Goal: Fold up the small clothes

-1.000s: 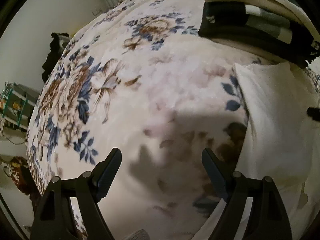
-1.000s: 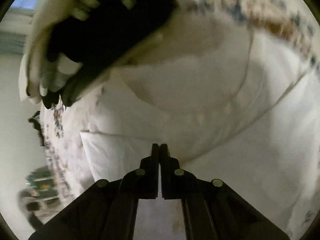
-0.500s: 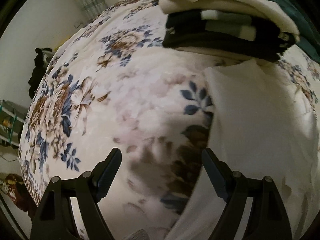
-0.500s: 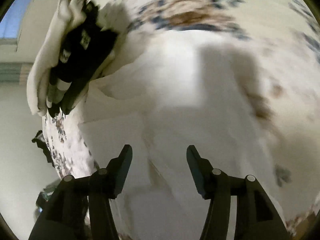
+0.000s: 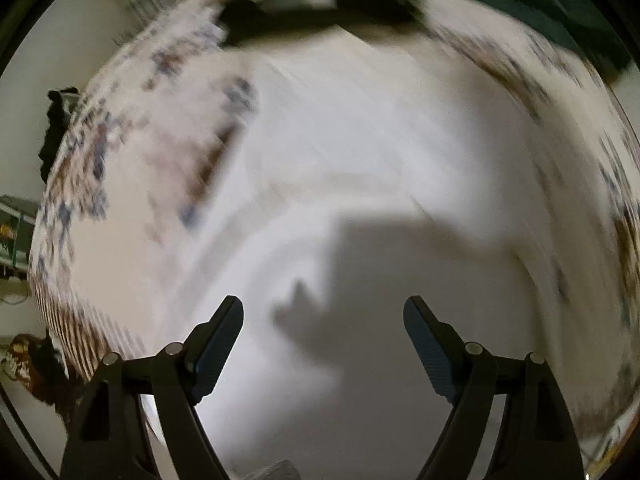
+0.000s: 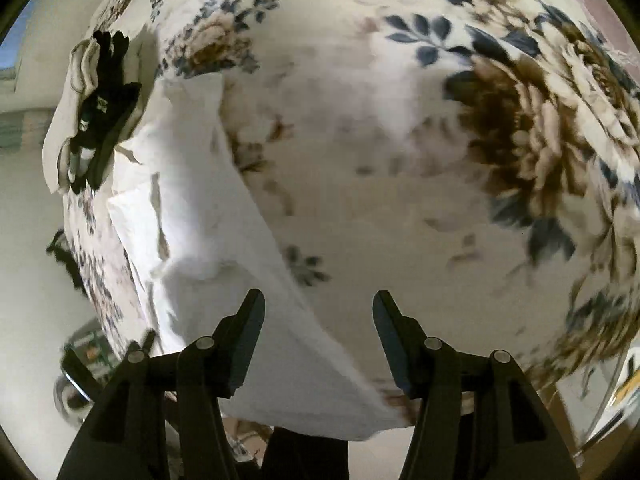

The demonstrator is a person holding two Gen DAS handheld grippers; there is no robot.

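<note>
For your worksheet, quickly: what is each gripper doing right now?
Left gripper: open, holding nothing, above the white garment.
Right gripper: open, holding nothing.

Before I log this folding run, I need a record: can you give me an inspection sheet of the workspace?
Surface: floral bedspread.
Job's things: white garment lying flat; stack of folded clothes behind it.
Clutter: dark green cloth at the far edge.
Grippers: left gripper open over the garment, empty; right gripper open, empty, above the garment's edge.
Cables: nothing seen.
Surroundings: pale wall, shelf.
</note>
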